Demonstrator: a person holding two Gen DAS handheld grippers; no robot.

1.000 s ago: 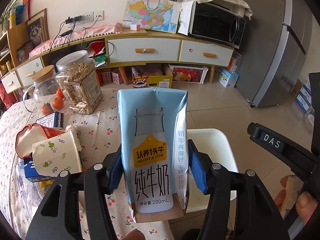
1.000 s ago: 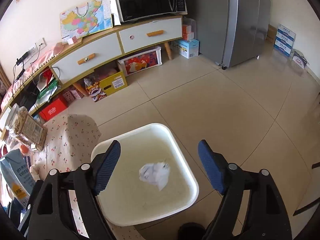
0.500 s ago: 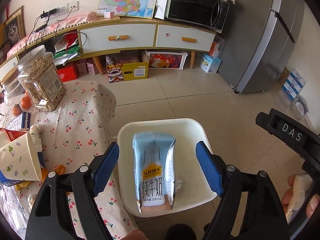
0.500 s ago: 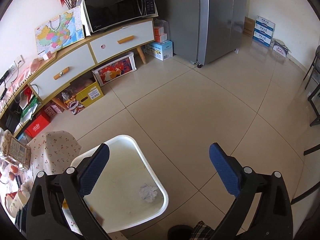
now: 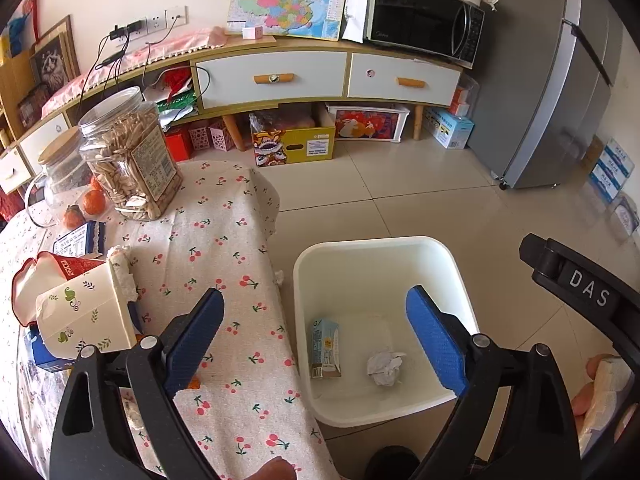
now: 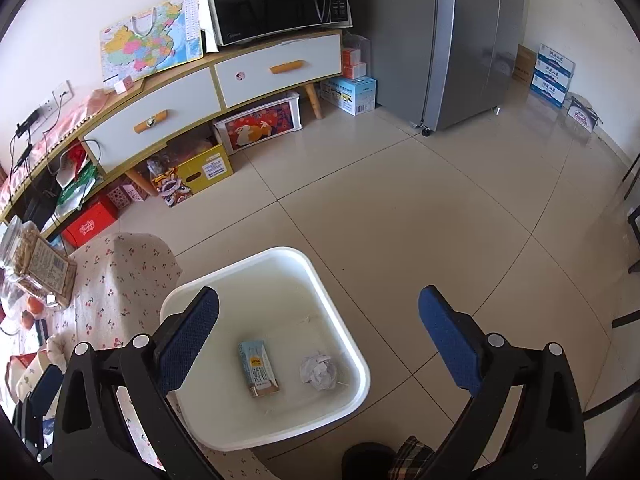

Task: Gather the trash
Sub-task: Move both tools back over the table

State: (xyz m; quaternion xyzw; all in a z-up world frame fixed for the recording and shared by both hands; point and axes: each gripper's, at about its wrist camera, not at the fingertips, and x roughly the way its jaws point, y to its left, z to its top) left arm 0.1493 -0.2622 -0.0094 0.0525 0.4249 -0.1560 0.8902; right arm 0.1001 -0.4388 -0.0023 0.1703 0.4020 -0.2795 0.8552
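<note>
A light blue milk carton (image 5: 325,348) (image 6: 258,368) lies flat on the bottom of the white bin (image 5: 376,242) (image 6: 240,266), beside a crumpled white paper ball (image 5: 385,366) (image 6: 319,372). My left gripper (image 5: 314,294) hangs over the bin's left side and the table edge; its jaws are opening, with nothing between them. My right gripper (image 6: 319,293) is above the bin, open and empty. On the cherry-print tablecloth (image 5: 224,240) at the left lie a leaf-patterned paper cup (image 5: 84,316) on its side and a red-edged wrapper (image 5: 40,276).
A big snack jar (image 5: 128,160), a glass jar and oranges (image 5: 94,202) stand at the back of the table. A sideboard (image 5: 272,76) with a microwave, boxes beneath it and a grey fridge (image 6: 468,40) line the far wall. A hand (image 5: 596,392) holds the right gripper's black handle.
The left gripper let go of the milk carton, which dropped into the bin, and its jaws spread wide. The right gripper's jaws also widened.
</note>
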